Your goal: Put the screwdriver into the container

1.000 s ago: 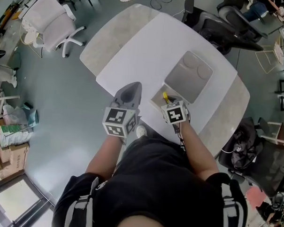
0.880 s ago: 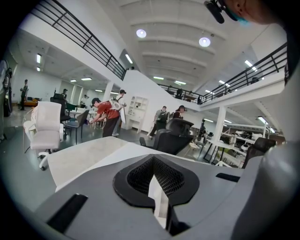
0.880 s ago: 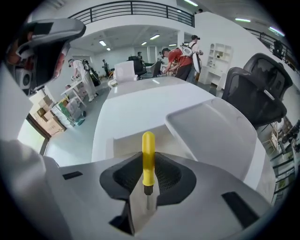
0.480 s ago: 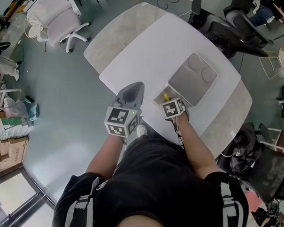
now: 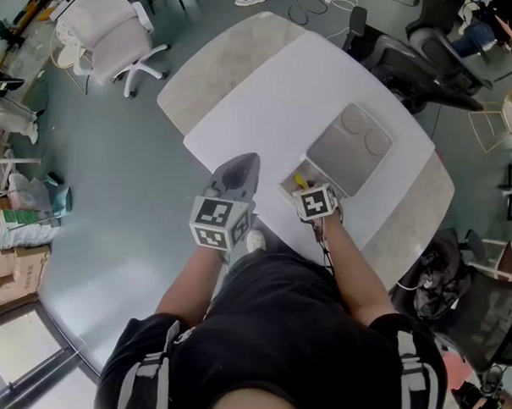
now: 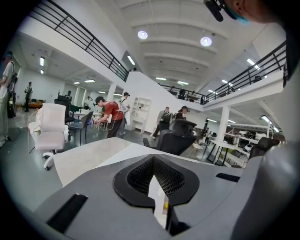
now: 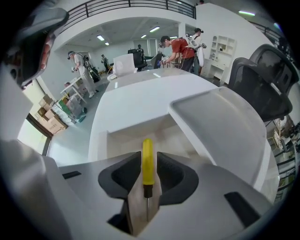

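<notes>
My right gripper (image 7: 147, 165) is shut on the yellow-handled screwdriver (image 7: 147, 159), whose handle points forward past the jaws and whose thin shaft runs back between them. It hangs over the open white container (image 7: 123, 132) near the table's front edge. In the head view the screwdriver (image 5: 298, 179) shows just ahead of the right gripper (image 5: 304, 187), above the container (image 5: 286, 183). The left gripper (image 5: 240, 164) rests left of it over the table edge, its jaws (image 6: 157, 187) shut with nothing between them.
A grey lid (image 5: 350, 150) lies right behind the container on the white table (image 5: 269, 98). Office chairs (image 5: 115, 28) stand on the floor to the far left and beyond the table's far side. People stand far off in the hall (image 6: 111, 117).
My right gripper with the screwdriver has edged slightly forward over the container. The left gripper has stayed where it was.
</notes>
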`<state>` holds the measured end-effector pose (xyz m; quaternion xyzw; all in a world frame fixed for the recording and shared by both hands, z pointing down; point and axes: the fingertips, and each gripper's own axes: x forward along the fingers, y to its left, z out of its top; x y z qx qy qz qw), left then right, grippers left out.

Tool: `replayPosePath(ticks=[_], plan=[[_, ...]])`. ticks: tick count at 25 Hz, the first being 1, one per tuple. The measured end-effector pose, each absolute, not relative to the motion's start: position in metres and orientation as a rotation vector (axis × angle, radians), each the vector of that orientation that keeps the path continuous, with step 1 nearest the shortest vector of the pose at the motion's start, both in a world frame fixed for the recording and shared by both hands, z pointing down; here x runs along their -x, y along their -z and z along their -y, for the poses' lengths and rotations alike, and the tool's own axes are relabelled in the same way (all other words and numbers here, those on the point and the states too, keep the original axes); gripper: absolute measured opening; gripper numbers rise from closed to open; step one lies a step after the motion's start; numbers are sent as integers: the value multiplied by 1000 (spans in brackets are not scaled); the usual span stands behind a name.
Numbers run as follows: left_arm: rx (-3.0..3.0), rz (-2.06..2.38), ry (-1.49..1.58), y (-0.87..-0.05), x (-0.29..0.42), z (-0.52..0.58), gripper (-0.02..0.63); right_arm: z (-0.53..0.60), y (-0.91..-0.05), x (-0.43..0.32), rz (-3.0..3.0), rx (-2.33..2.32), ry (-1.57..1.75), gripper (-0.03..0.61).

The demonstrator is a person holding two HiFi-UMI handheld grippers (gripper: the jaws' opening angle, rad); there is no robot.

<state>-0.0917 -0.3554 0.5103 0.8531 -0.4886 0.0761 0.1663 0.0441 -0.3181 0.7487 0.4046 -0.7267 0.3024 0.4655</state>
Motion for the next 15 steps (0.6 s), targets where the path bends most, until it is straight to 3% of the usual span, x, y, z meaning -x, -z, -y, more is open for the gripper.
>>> replayPosePath(ticks=[9,15], plan=[[-2486,1386,-177,-492,88,360,12,349,-651,-54,2027,-1334,-580,19],[-2533,1378,-139,-472,80,368,12,365,-562,-76,2171,-1646,-372,12]])
